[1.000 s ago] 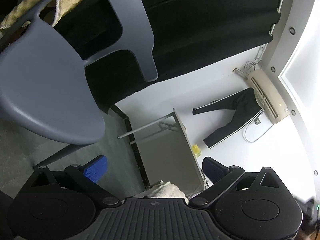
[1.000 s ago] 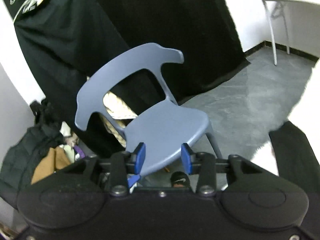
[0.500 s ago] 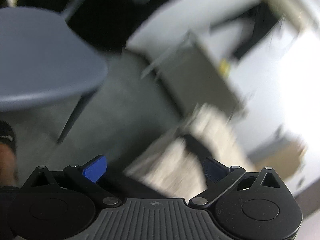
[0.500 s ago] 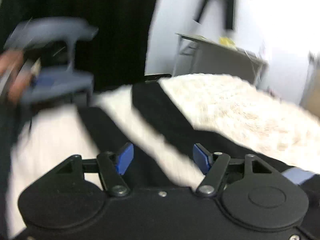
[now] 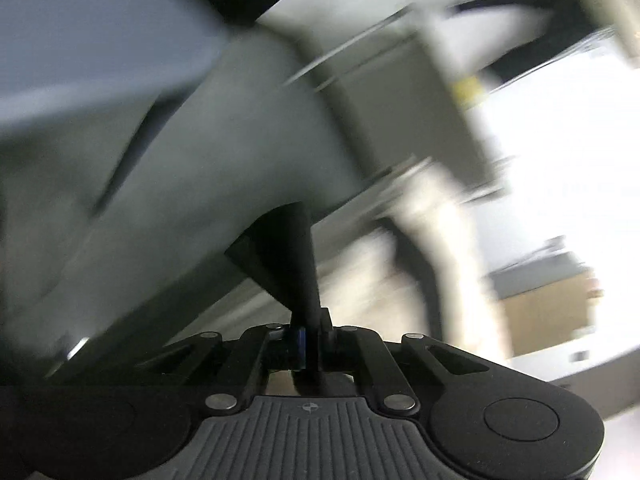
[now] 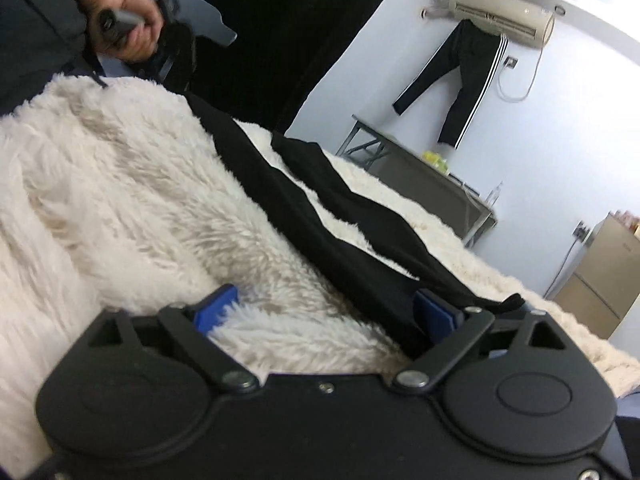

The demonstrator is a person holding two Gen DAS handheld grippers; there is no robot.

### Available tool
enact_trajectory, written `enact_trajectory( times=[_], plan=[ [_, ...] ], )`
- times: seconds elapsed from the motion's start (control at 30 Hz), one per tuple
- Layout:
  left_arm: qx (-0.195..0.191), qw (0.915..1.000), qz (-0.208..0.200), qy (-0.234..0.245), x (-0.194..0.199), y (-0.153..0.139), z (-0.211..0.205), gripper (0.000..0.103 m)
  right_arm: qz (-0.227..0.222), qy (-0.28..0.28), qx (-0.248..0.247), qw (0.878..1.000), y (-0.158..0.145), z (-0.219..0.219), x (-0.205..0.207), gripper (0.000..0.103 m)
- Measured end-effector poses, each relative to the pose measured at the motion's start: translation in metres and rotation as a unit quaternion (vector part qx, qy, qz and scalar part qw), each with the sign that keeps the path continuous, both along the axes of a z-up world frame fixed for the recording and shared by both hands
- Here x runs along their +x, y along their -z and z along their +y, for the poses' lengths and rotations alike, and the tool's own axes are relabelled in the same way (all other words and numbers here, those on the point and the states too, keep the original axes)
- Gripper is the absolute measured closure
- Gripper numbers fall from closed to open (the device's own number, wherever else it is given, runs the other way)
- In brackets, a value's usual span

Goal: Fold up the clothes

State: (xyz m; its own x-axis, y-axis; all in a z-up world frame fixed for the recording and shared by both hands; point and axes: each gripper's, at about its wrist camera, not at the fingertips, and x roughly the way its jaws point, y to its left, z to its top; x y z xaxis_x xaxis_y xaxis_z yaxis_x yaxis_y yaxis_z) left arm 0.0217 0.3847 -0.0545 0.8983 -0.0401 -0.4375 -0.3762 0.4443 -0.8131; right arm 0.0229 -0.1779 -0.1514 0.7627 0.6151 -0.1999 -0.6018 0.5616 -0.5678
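Note:
A black garment [image 6: 320,220] lies stretched in two long strips over a white fleecy blanket [image 6: 120,184]. My right gripper [image 6: 326,312] sits low at its near end. Its jaws are opening wide, with fleece and the garment's edge between the blue pads, neither pad pressing. At the far end a hand [image 6: 132,28] holds my left gripper [image 6: 176,56] at the garment's tip. In the blurred left wrist view my left gripper [image 5: 306,344] is shut on a pinch of black cloth [image 5: 288,252] that stands up from the jaws like a cone.
A blue-grey chair [image 5: 80,40] stands close behind the left gripper, against a black curtain [image 6: 280,20]. A grey table [image 6: 420,176] stands by the wall, with black striped trousers [image 6: 468,68] hanging under an air conditioner. A brown cabinet [image 6: 600,272] is at the right.
My left gripper has gone from wide open to shut on black cloth. My right gripper swung down from facing the chair to the blanket, and its jaws spread wider.

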Motion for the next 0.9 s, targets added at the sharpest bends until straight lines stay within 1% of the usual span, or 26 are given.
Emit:
enact_trajectory(
  times=[0.03,0.07,0.1,0.17,0.2,0.23,0.27,0.3,0.33,0.37,0.4,0.43,0.47,0.53,0.57,0.6,0.63,0.7,0.73,0.77,0.8,0.83,0.87,0.9],
  plan=[
    [0.012,0.9997,-0.023,-0.003,-0.008,-0.014,-0.002,0.099,-0.007,0.000,0.000,1.000,0.001,0.001,-0.001,0.009],
    [0.033,0.9976,-0.060,-0.009,-0.021,-0.038,-0.003,0.099,-0.015,0.001,0.000,1.000,0.002,0.001,-0.003,0.009],
    [0.047,0.9952,-0.083,-0.018,-0.030,-0.056,-0.002,0.099,-0.019,0.001,0.000,1.000,0.003,0.002,-0.004,0.009],
    [0.066,0.9919,-0.100,-0.042,-0.045,-0.082,0.004,0.098,-0.022,-0.001,0.002,1.000,0.003,0.003,-0.004,0.009],
    [0.071,0.9913,-0.090,-0.065,-0.050,-0.089,0.008,0.096,-0.023,-0.001,0.002,1.000,0.004,0.004,-0.004,0.009],
    [0.075,0.9913,-0.073,-0.080,-0.051,-0.091,0.013,0.085,-0.026,-0.002,0.002,1.000,0.008,0.000,-0.002,0.009],
    [0.085,0.9910,-0.033,-0.098,-0.051,-0.089,0.022,0.072,-0.027,-0.002,0.002,1.000,0.009,-0.001,-0.001,0.009],
    [0.091,0.9902,0.003,-0.106,-0.049,-0.085,0.028,0.042,-0.029,-0.002,0.002,1.000,0.009,0.000,-0.001,0.009],
    [0.093,0.9888,0.029,-0.113,-0.048,-0.078,0.031,0.034,-0.029,-0.002,0.002,1.000,0.009,0.000,-0.001,0.009],
    [0.096,0.9867,0.054,-0.120,-0.048,-0.069,0.032,0.034,-0.030,-0.002,0.002,1.000,0.009,-0.001,-0.001,0.009],
    [0.094,0.9851,0.068,-0.127,-0.049,-0.061,0.031,0.034,-0.030,-0.002,0.000,1.000,0.008,-0.002,-0.002,0.009],
    [0.088,0.9848,0.070,-0.133,-0.050,-0.055,0.028,0.034,-0.031,-0.001,-0.003,1.000,0.007,-0.001,-0.002,0.008],
    [0.075,0.9859,0.060,-0.138,-0.051,-0.046,0.020,0.034,-0.031,0.000,-0.006,1.000,0.006,0.000,-0.002,0.007],
    [0.057,0.9894,0.024,-0.131,-0.050,-0.035,-0.001,0.034,-0.022,0.004,-0.018,1.000,0.005,-0.002,-0.007,0.006],
    [0.050,0.9908,0.007,-0.125,-0.048,-0.030,-0.012,0.034,-0.017,0.007,-0.022,1.000,0.003,0.000,-0.006,0.004],
    [0.049,0.9925,-0.006,-0.112,-0.044,-0.028,-0.024,0.034,-0.017,0.016,-0.026,0.999,-0.001,0.001,-0.007,0.000],
    [0.049,0.9940,-0.019,-0.096,-0.039,-0.025,-0.038,0.034,-0.020,0.027,-0.030,0.999,-0.006,0.002,-0.009,0.000],
    [0.063,0.9960,-0.041,-0.047,-0.029,-0.017,-0.069,0.034,-0.059,0.035,-0.045,0.997,-0.016,0.001,-0.018,0.002],
    [0.073,0.9958,-0.050,-0.024,-0.024,-0.014,-0.083,0.033,-0.102,0.043,-0.071,0.991,-0.022,-0.003,-0.024,0.004],
    [0.084,0.9948,-0.058,0.000,-0.020,-0.010,-0.098,0.033,-0.126,0.049,-0.090,0.987,-0.024,-0.007,-0.027,0.011],
    [0.095,0.9936,-0.057,0.020,-0.019,-0.006,-0.110,0.033,-0.139,0.064,-0.121,0.981,-0.026,-0.014,-0.026,0.017],
    [0.097,0.9935,-0.049,0.035,-0.017,-0.005,-0.115,0.033,-0.152,0.081,-0.155,0.973,-0.028,-0.021,-0.024,0.018],
    [0.101,0.9919,-0.043,0.064,-0.012,-0.006,-0.120,0.033,-0.153,0.091,-0.173,0.969,-0.028,-0.026,-0.023,0.020],
    [0.111,0.9893,-0.049,0.080,-0.011,-0.008,-0.123,0.031,-0.154,0.110,-0.203,0.961,-0.025,-0.033,-0.017,0.022]
  ],
)
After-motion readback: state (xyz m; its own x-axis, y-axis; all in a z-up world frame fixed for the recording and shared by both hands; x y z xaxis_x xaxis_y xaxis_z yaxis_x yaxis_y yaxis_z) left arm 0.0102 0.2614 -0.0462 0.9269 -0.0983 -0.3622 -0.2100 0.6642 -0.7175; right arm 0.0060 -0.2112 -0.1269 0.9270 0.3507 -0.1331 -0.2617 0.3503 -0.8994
